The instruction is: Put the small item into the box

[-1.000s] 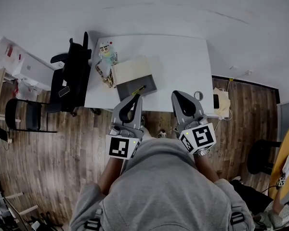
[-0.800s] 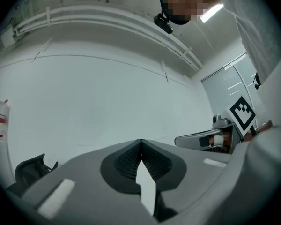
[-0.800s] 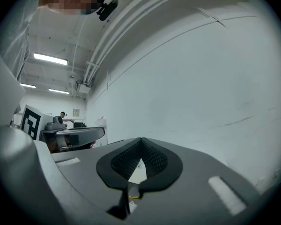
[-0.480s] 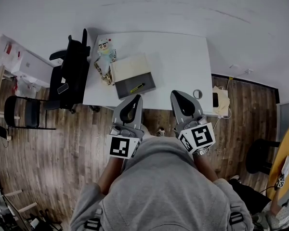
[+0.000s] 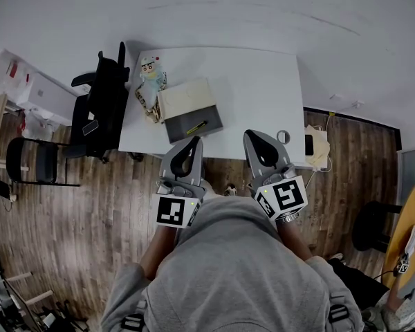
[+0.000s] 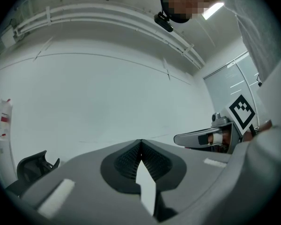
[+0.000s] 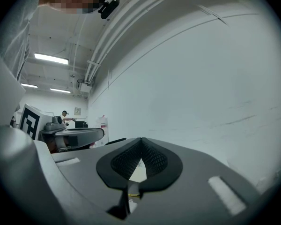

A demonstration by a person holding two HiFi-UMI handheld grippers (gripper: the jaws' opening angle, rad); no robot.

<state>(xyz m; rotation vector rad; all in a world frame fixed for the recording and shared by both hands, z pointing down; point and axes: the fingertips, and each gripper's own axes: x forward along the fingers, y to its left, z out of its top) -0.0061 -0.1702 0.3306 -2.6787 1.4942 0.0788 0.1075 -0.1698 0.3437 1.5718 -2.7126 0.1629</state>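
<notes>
One small item point(image 5: 197, 126), slim and yellowish, spotted lying inside the open box point(image 5: 211, 118), on the dark floor next to the pale raised flap point(image 5: 185, 99). Compared it with the shots from a second earlier and found it in that same spot, so no fresh drop.

Only real change: saw the left gripper point(image 5: 194, 141) overlapping the box's near edge back then, and found it just short of that edge afterwards. Either pulled back a touch toward the body or just a head wobble. Checked its own view: jaws pressed fully together, nothing between them. Same story for the right gripper point(image 5: 253, 137): closed up, empty, held level beside the left one and apart from the box.

Took all that to mean placing done, or as good as, with maybe only the flap left to deal with.

Further out:
- box toward the front left of the white table point(image 5: 263, 88)
- toy figure point(image 5: 151, 80) just beside the box at the table's left edge
- black office chair point(image 5: 105, 109) past that
- small ring-shaped thing point(image 5: 283, 136) near the table's front right; couldn't identify it
</notes>
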